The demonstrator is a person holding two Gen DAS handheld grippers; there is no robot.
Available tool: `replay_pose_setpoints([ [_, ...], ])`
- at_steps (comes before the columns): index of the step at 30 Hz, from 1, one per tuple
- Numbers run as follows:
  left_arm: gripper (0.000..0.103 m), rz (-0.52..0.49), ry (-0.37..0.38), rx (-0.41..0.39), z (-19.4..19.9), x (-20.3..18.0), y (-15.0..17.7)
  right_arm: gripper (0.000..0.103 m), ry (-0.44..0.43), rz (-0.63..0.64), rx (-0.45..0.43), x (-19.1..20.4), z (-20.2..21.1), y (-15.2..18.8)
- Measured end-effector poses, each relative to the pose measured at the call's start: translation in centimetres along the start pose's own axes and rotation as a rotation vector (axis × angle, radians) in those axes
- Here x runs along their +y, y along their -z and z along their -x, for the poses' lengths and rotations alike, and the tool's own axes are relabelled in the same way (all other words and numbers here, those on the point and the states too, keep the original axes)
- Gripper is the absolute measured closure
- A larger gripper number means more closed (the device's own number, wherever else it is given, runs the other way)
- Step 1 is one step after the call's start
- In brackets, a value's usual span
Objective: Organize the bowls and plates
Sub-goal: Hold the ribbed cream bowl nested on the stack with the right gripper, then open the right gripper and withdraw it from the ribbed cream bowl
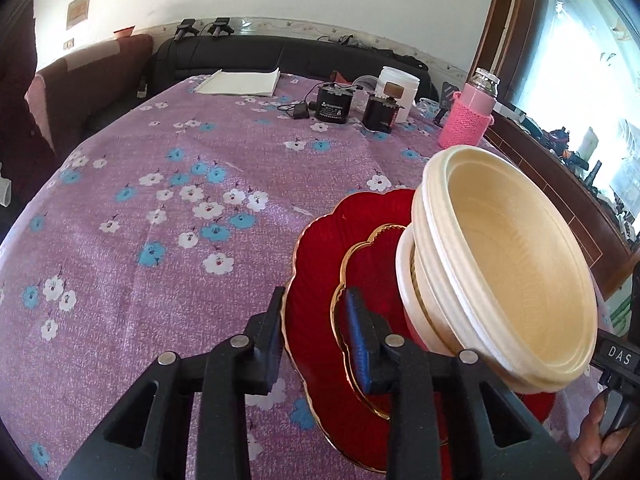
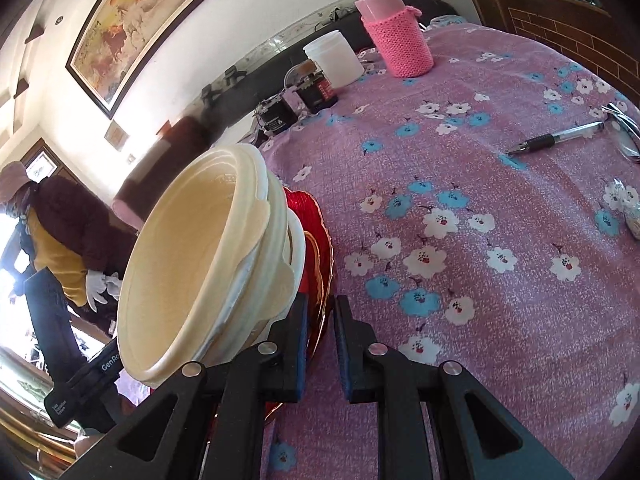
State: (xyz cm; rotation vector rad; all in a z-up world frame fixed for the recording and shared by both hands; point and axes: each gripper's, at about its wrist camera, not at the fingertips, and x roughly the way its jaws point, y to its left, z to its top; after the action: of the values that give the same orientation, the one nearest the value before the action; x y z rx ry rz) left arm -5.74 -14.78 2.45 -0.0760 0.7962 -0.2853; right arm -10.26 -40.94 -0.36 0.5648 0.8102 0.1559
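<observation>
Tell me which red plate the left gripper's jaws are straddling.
The big red plate at the bottom; its scalloped gold rim runs between the left gripper fingers. The small red plate sits on it, under the bowls.

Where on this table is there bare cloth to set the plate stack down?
Free: the wide floral tablecloth left of the red plates, up to the white paper pad; also between the plates and the pen. Crowded: the far edge, around the black boxes, white jar and pink bottle.
</observation>
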Motion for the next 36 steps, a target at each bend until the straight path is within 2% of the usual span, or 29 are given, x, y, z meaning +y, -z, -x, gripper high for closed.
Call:
replay_pose_setpoints([
  [9, 0.064, 0.04, 0.075, -0.003, -0.5, 0.5, -0.3, 0.086, -0.005, 0.033, -0.044, -0.3, -0.4, -0.2],
  [19, 0.04, 0.08, 0.08, 0.009, -0.8, 1.2, -0.2, 0.086, 0.016, 0.05, -0.063, -0.1, -0.3, -0.1],
  [22, 0.035, 0.093, 0.075, 0.012, -0.9, 1.4, -0.2, 0.085, 0.023, 0.046, -0.064, -0.2, -0.2, 0.0],
  [29, 0.03, 0.115, 0.08, 0.024, -1.2, 1.8, -0.2, 0.074, 0.016, 0.019, -0.063, -0.7, -0.1, 0.1],
  [32, 0.028, 0.114, 0.092, 0.028, -1.2, 1.8, -0.2, 0.074, 0.0, 0.01, -0.089, -0.9, 0.5, 0.2],
  [36, 0.025, 0.105, 0.108, 0.046, -1.3, 1.6, -0.1, 0.068, -0.005, 0.026, -0.082, -0.8, 0.9, 0.7],
])
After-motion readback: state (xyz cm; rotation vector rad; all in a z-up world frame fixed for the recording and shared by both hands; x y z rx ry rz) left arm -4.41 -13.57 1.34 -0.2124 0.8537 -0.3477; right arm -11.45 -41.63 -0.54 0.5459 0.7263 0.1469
